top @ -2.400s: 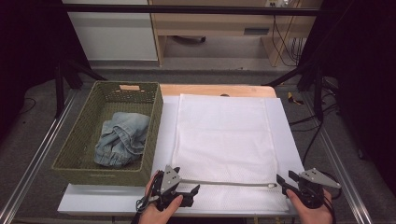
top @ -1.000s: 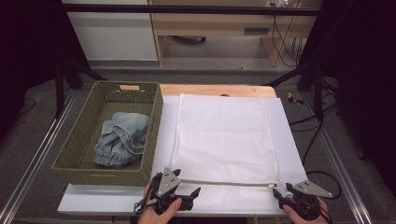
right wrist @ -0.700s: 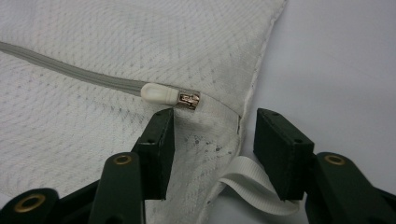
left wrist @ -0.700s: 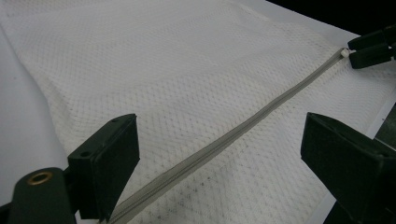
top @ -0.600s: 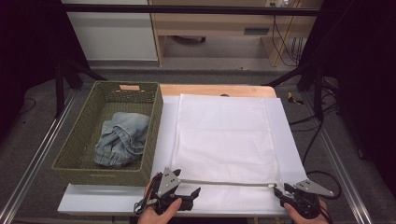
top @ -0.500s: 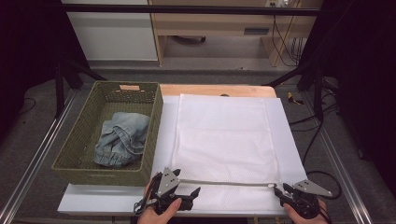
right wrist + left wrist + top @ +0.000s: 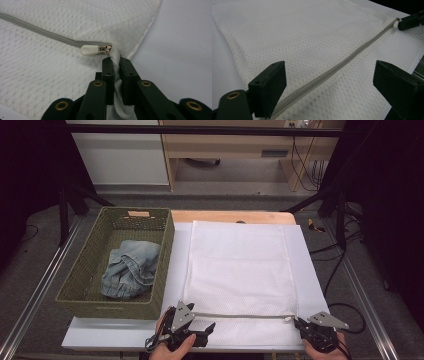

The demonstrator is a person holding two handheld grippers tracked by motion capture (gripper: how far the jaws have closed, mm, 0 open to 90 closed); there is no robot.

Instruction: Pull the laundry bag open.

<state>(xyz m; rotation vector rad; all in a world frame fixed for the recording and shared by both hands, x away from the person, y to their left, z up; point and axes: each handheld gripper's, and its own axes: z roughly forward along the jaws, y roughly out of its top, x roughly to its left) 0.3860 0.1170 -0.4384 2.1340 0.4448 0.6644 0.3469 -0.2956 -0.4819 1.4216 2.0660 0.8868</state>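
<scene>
A white mesh laundry bag (image 7: 240, 265) lies flat on the table, and its grey zipper (image 7: 240, 316) runs across the near end. My left gripper (image 7: 206, 330) stands open at the zipper's left end, one jaw on each side of the zipper (image 7: 352, 56), and neither touches it. My right gripper (image 7: 300, 322) is at the zipper's right end. Its jaws have just been closing and now pinch the bag's white corner band (image 7: 116, 56), just beside the white zipper pull (image 7: 91, 50). From the left gripper view, the right gripper (image 7: 409, 21) sits at the far end of the zipper.
A green woven basket (image 7: 100, 305) stands left of the bag with folded blue jeans (image 7: 130, 267) inside. The bag rests on a white board (image 7: 125, 335) whose near edge is close to my hands. Cables trail on the floor at the right.
The right gripper has shifted slightly left and toward the near edge, to the zipper's right end, then held still. The left gripper and the bag have not moved.
</scene>
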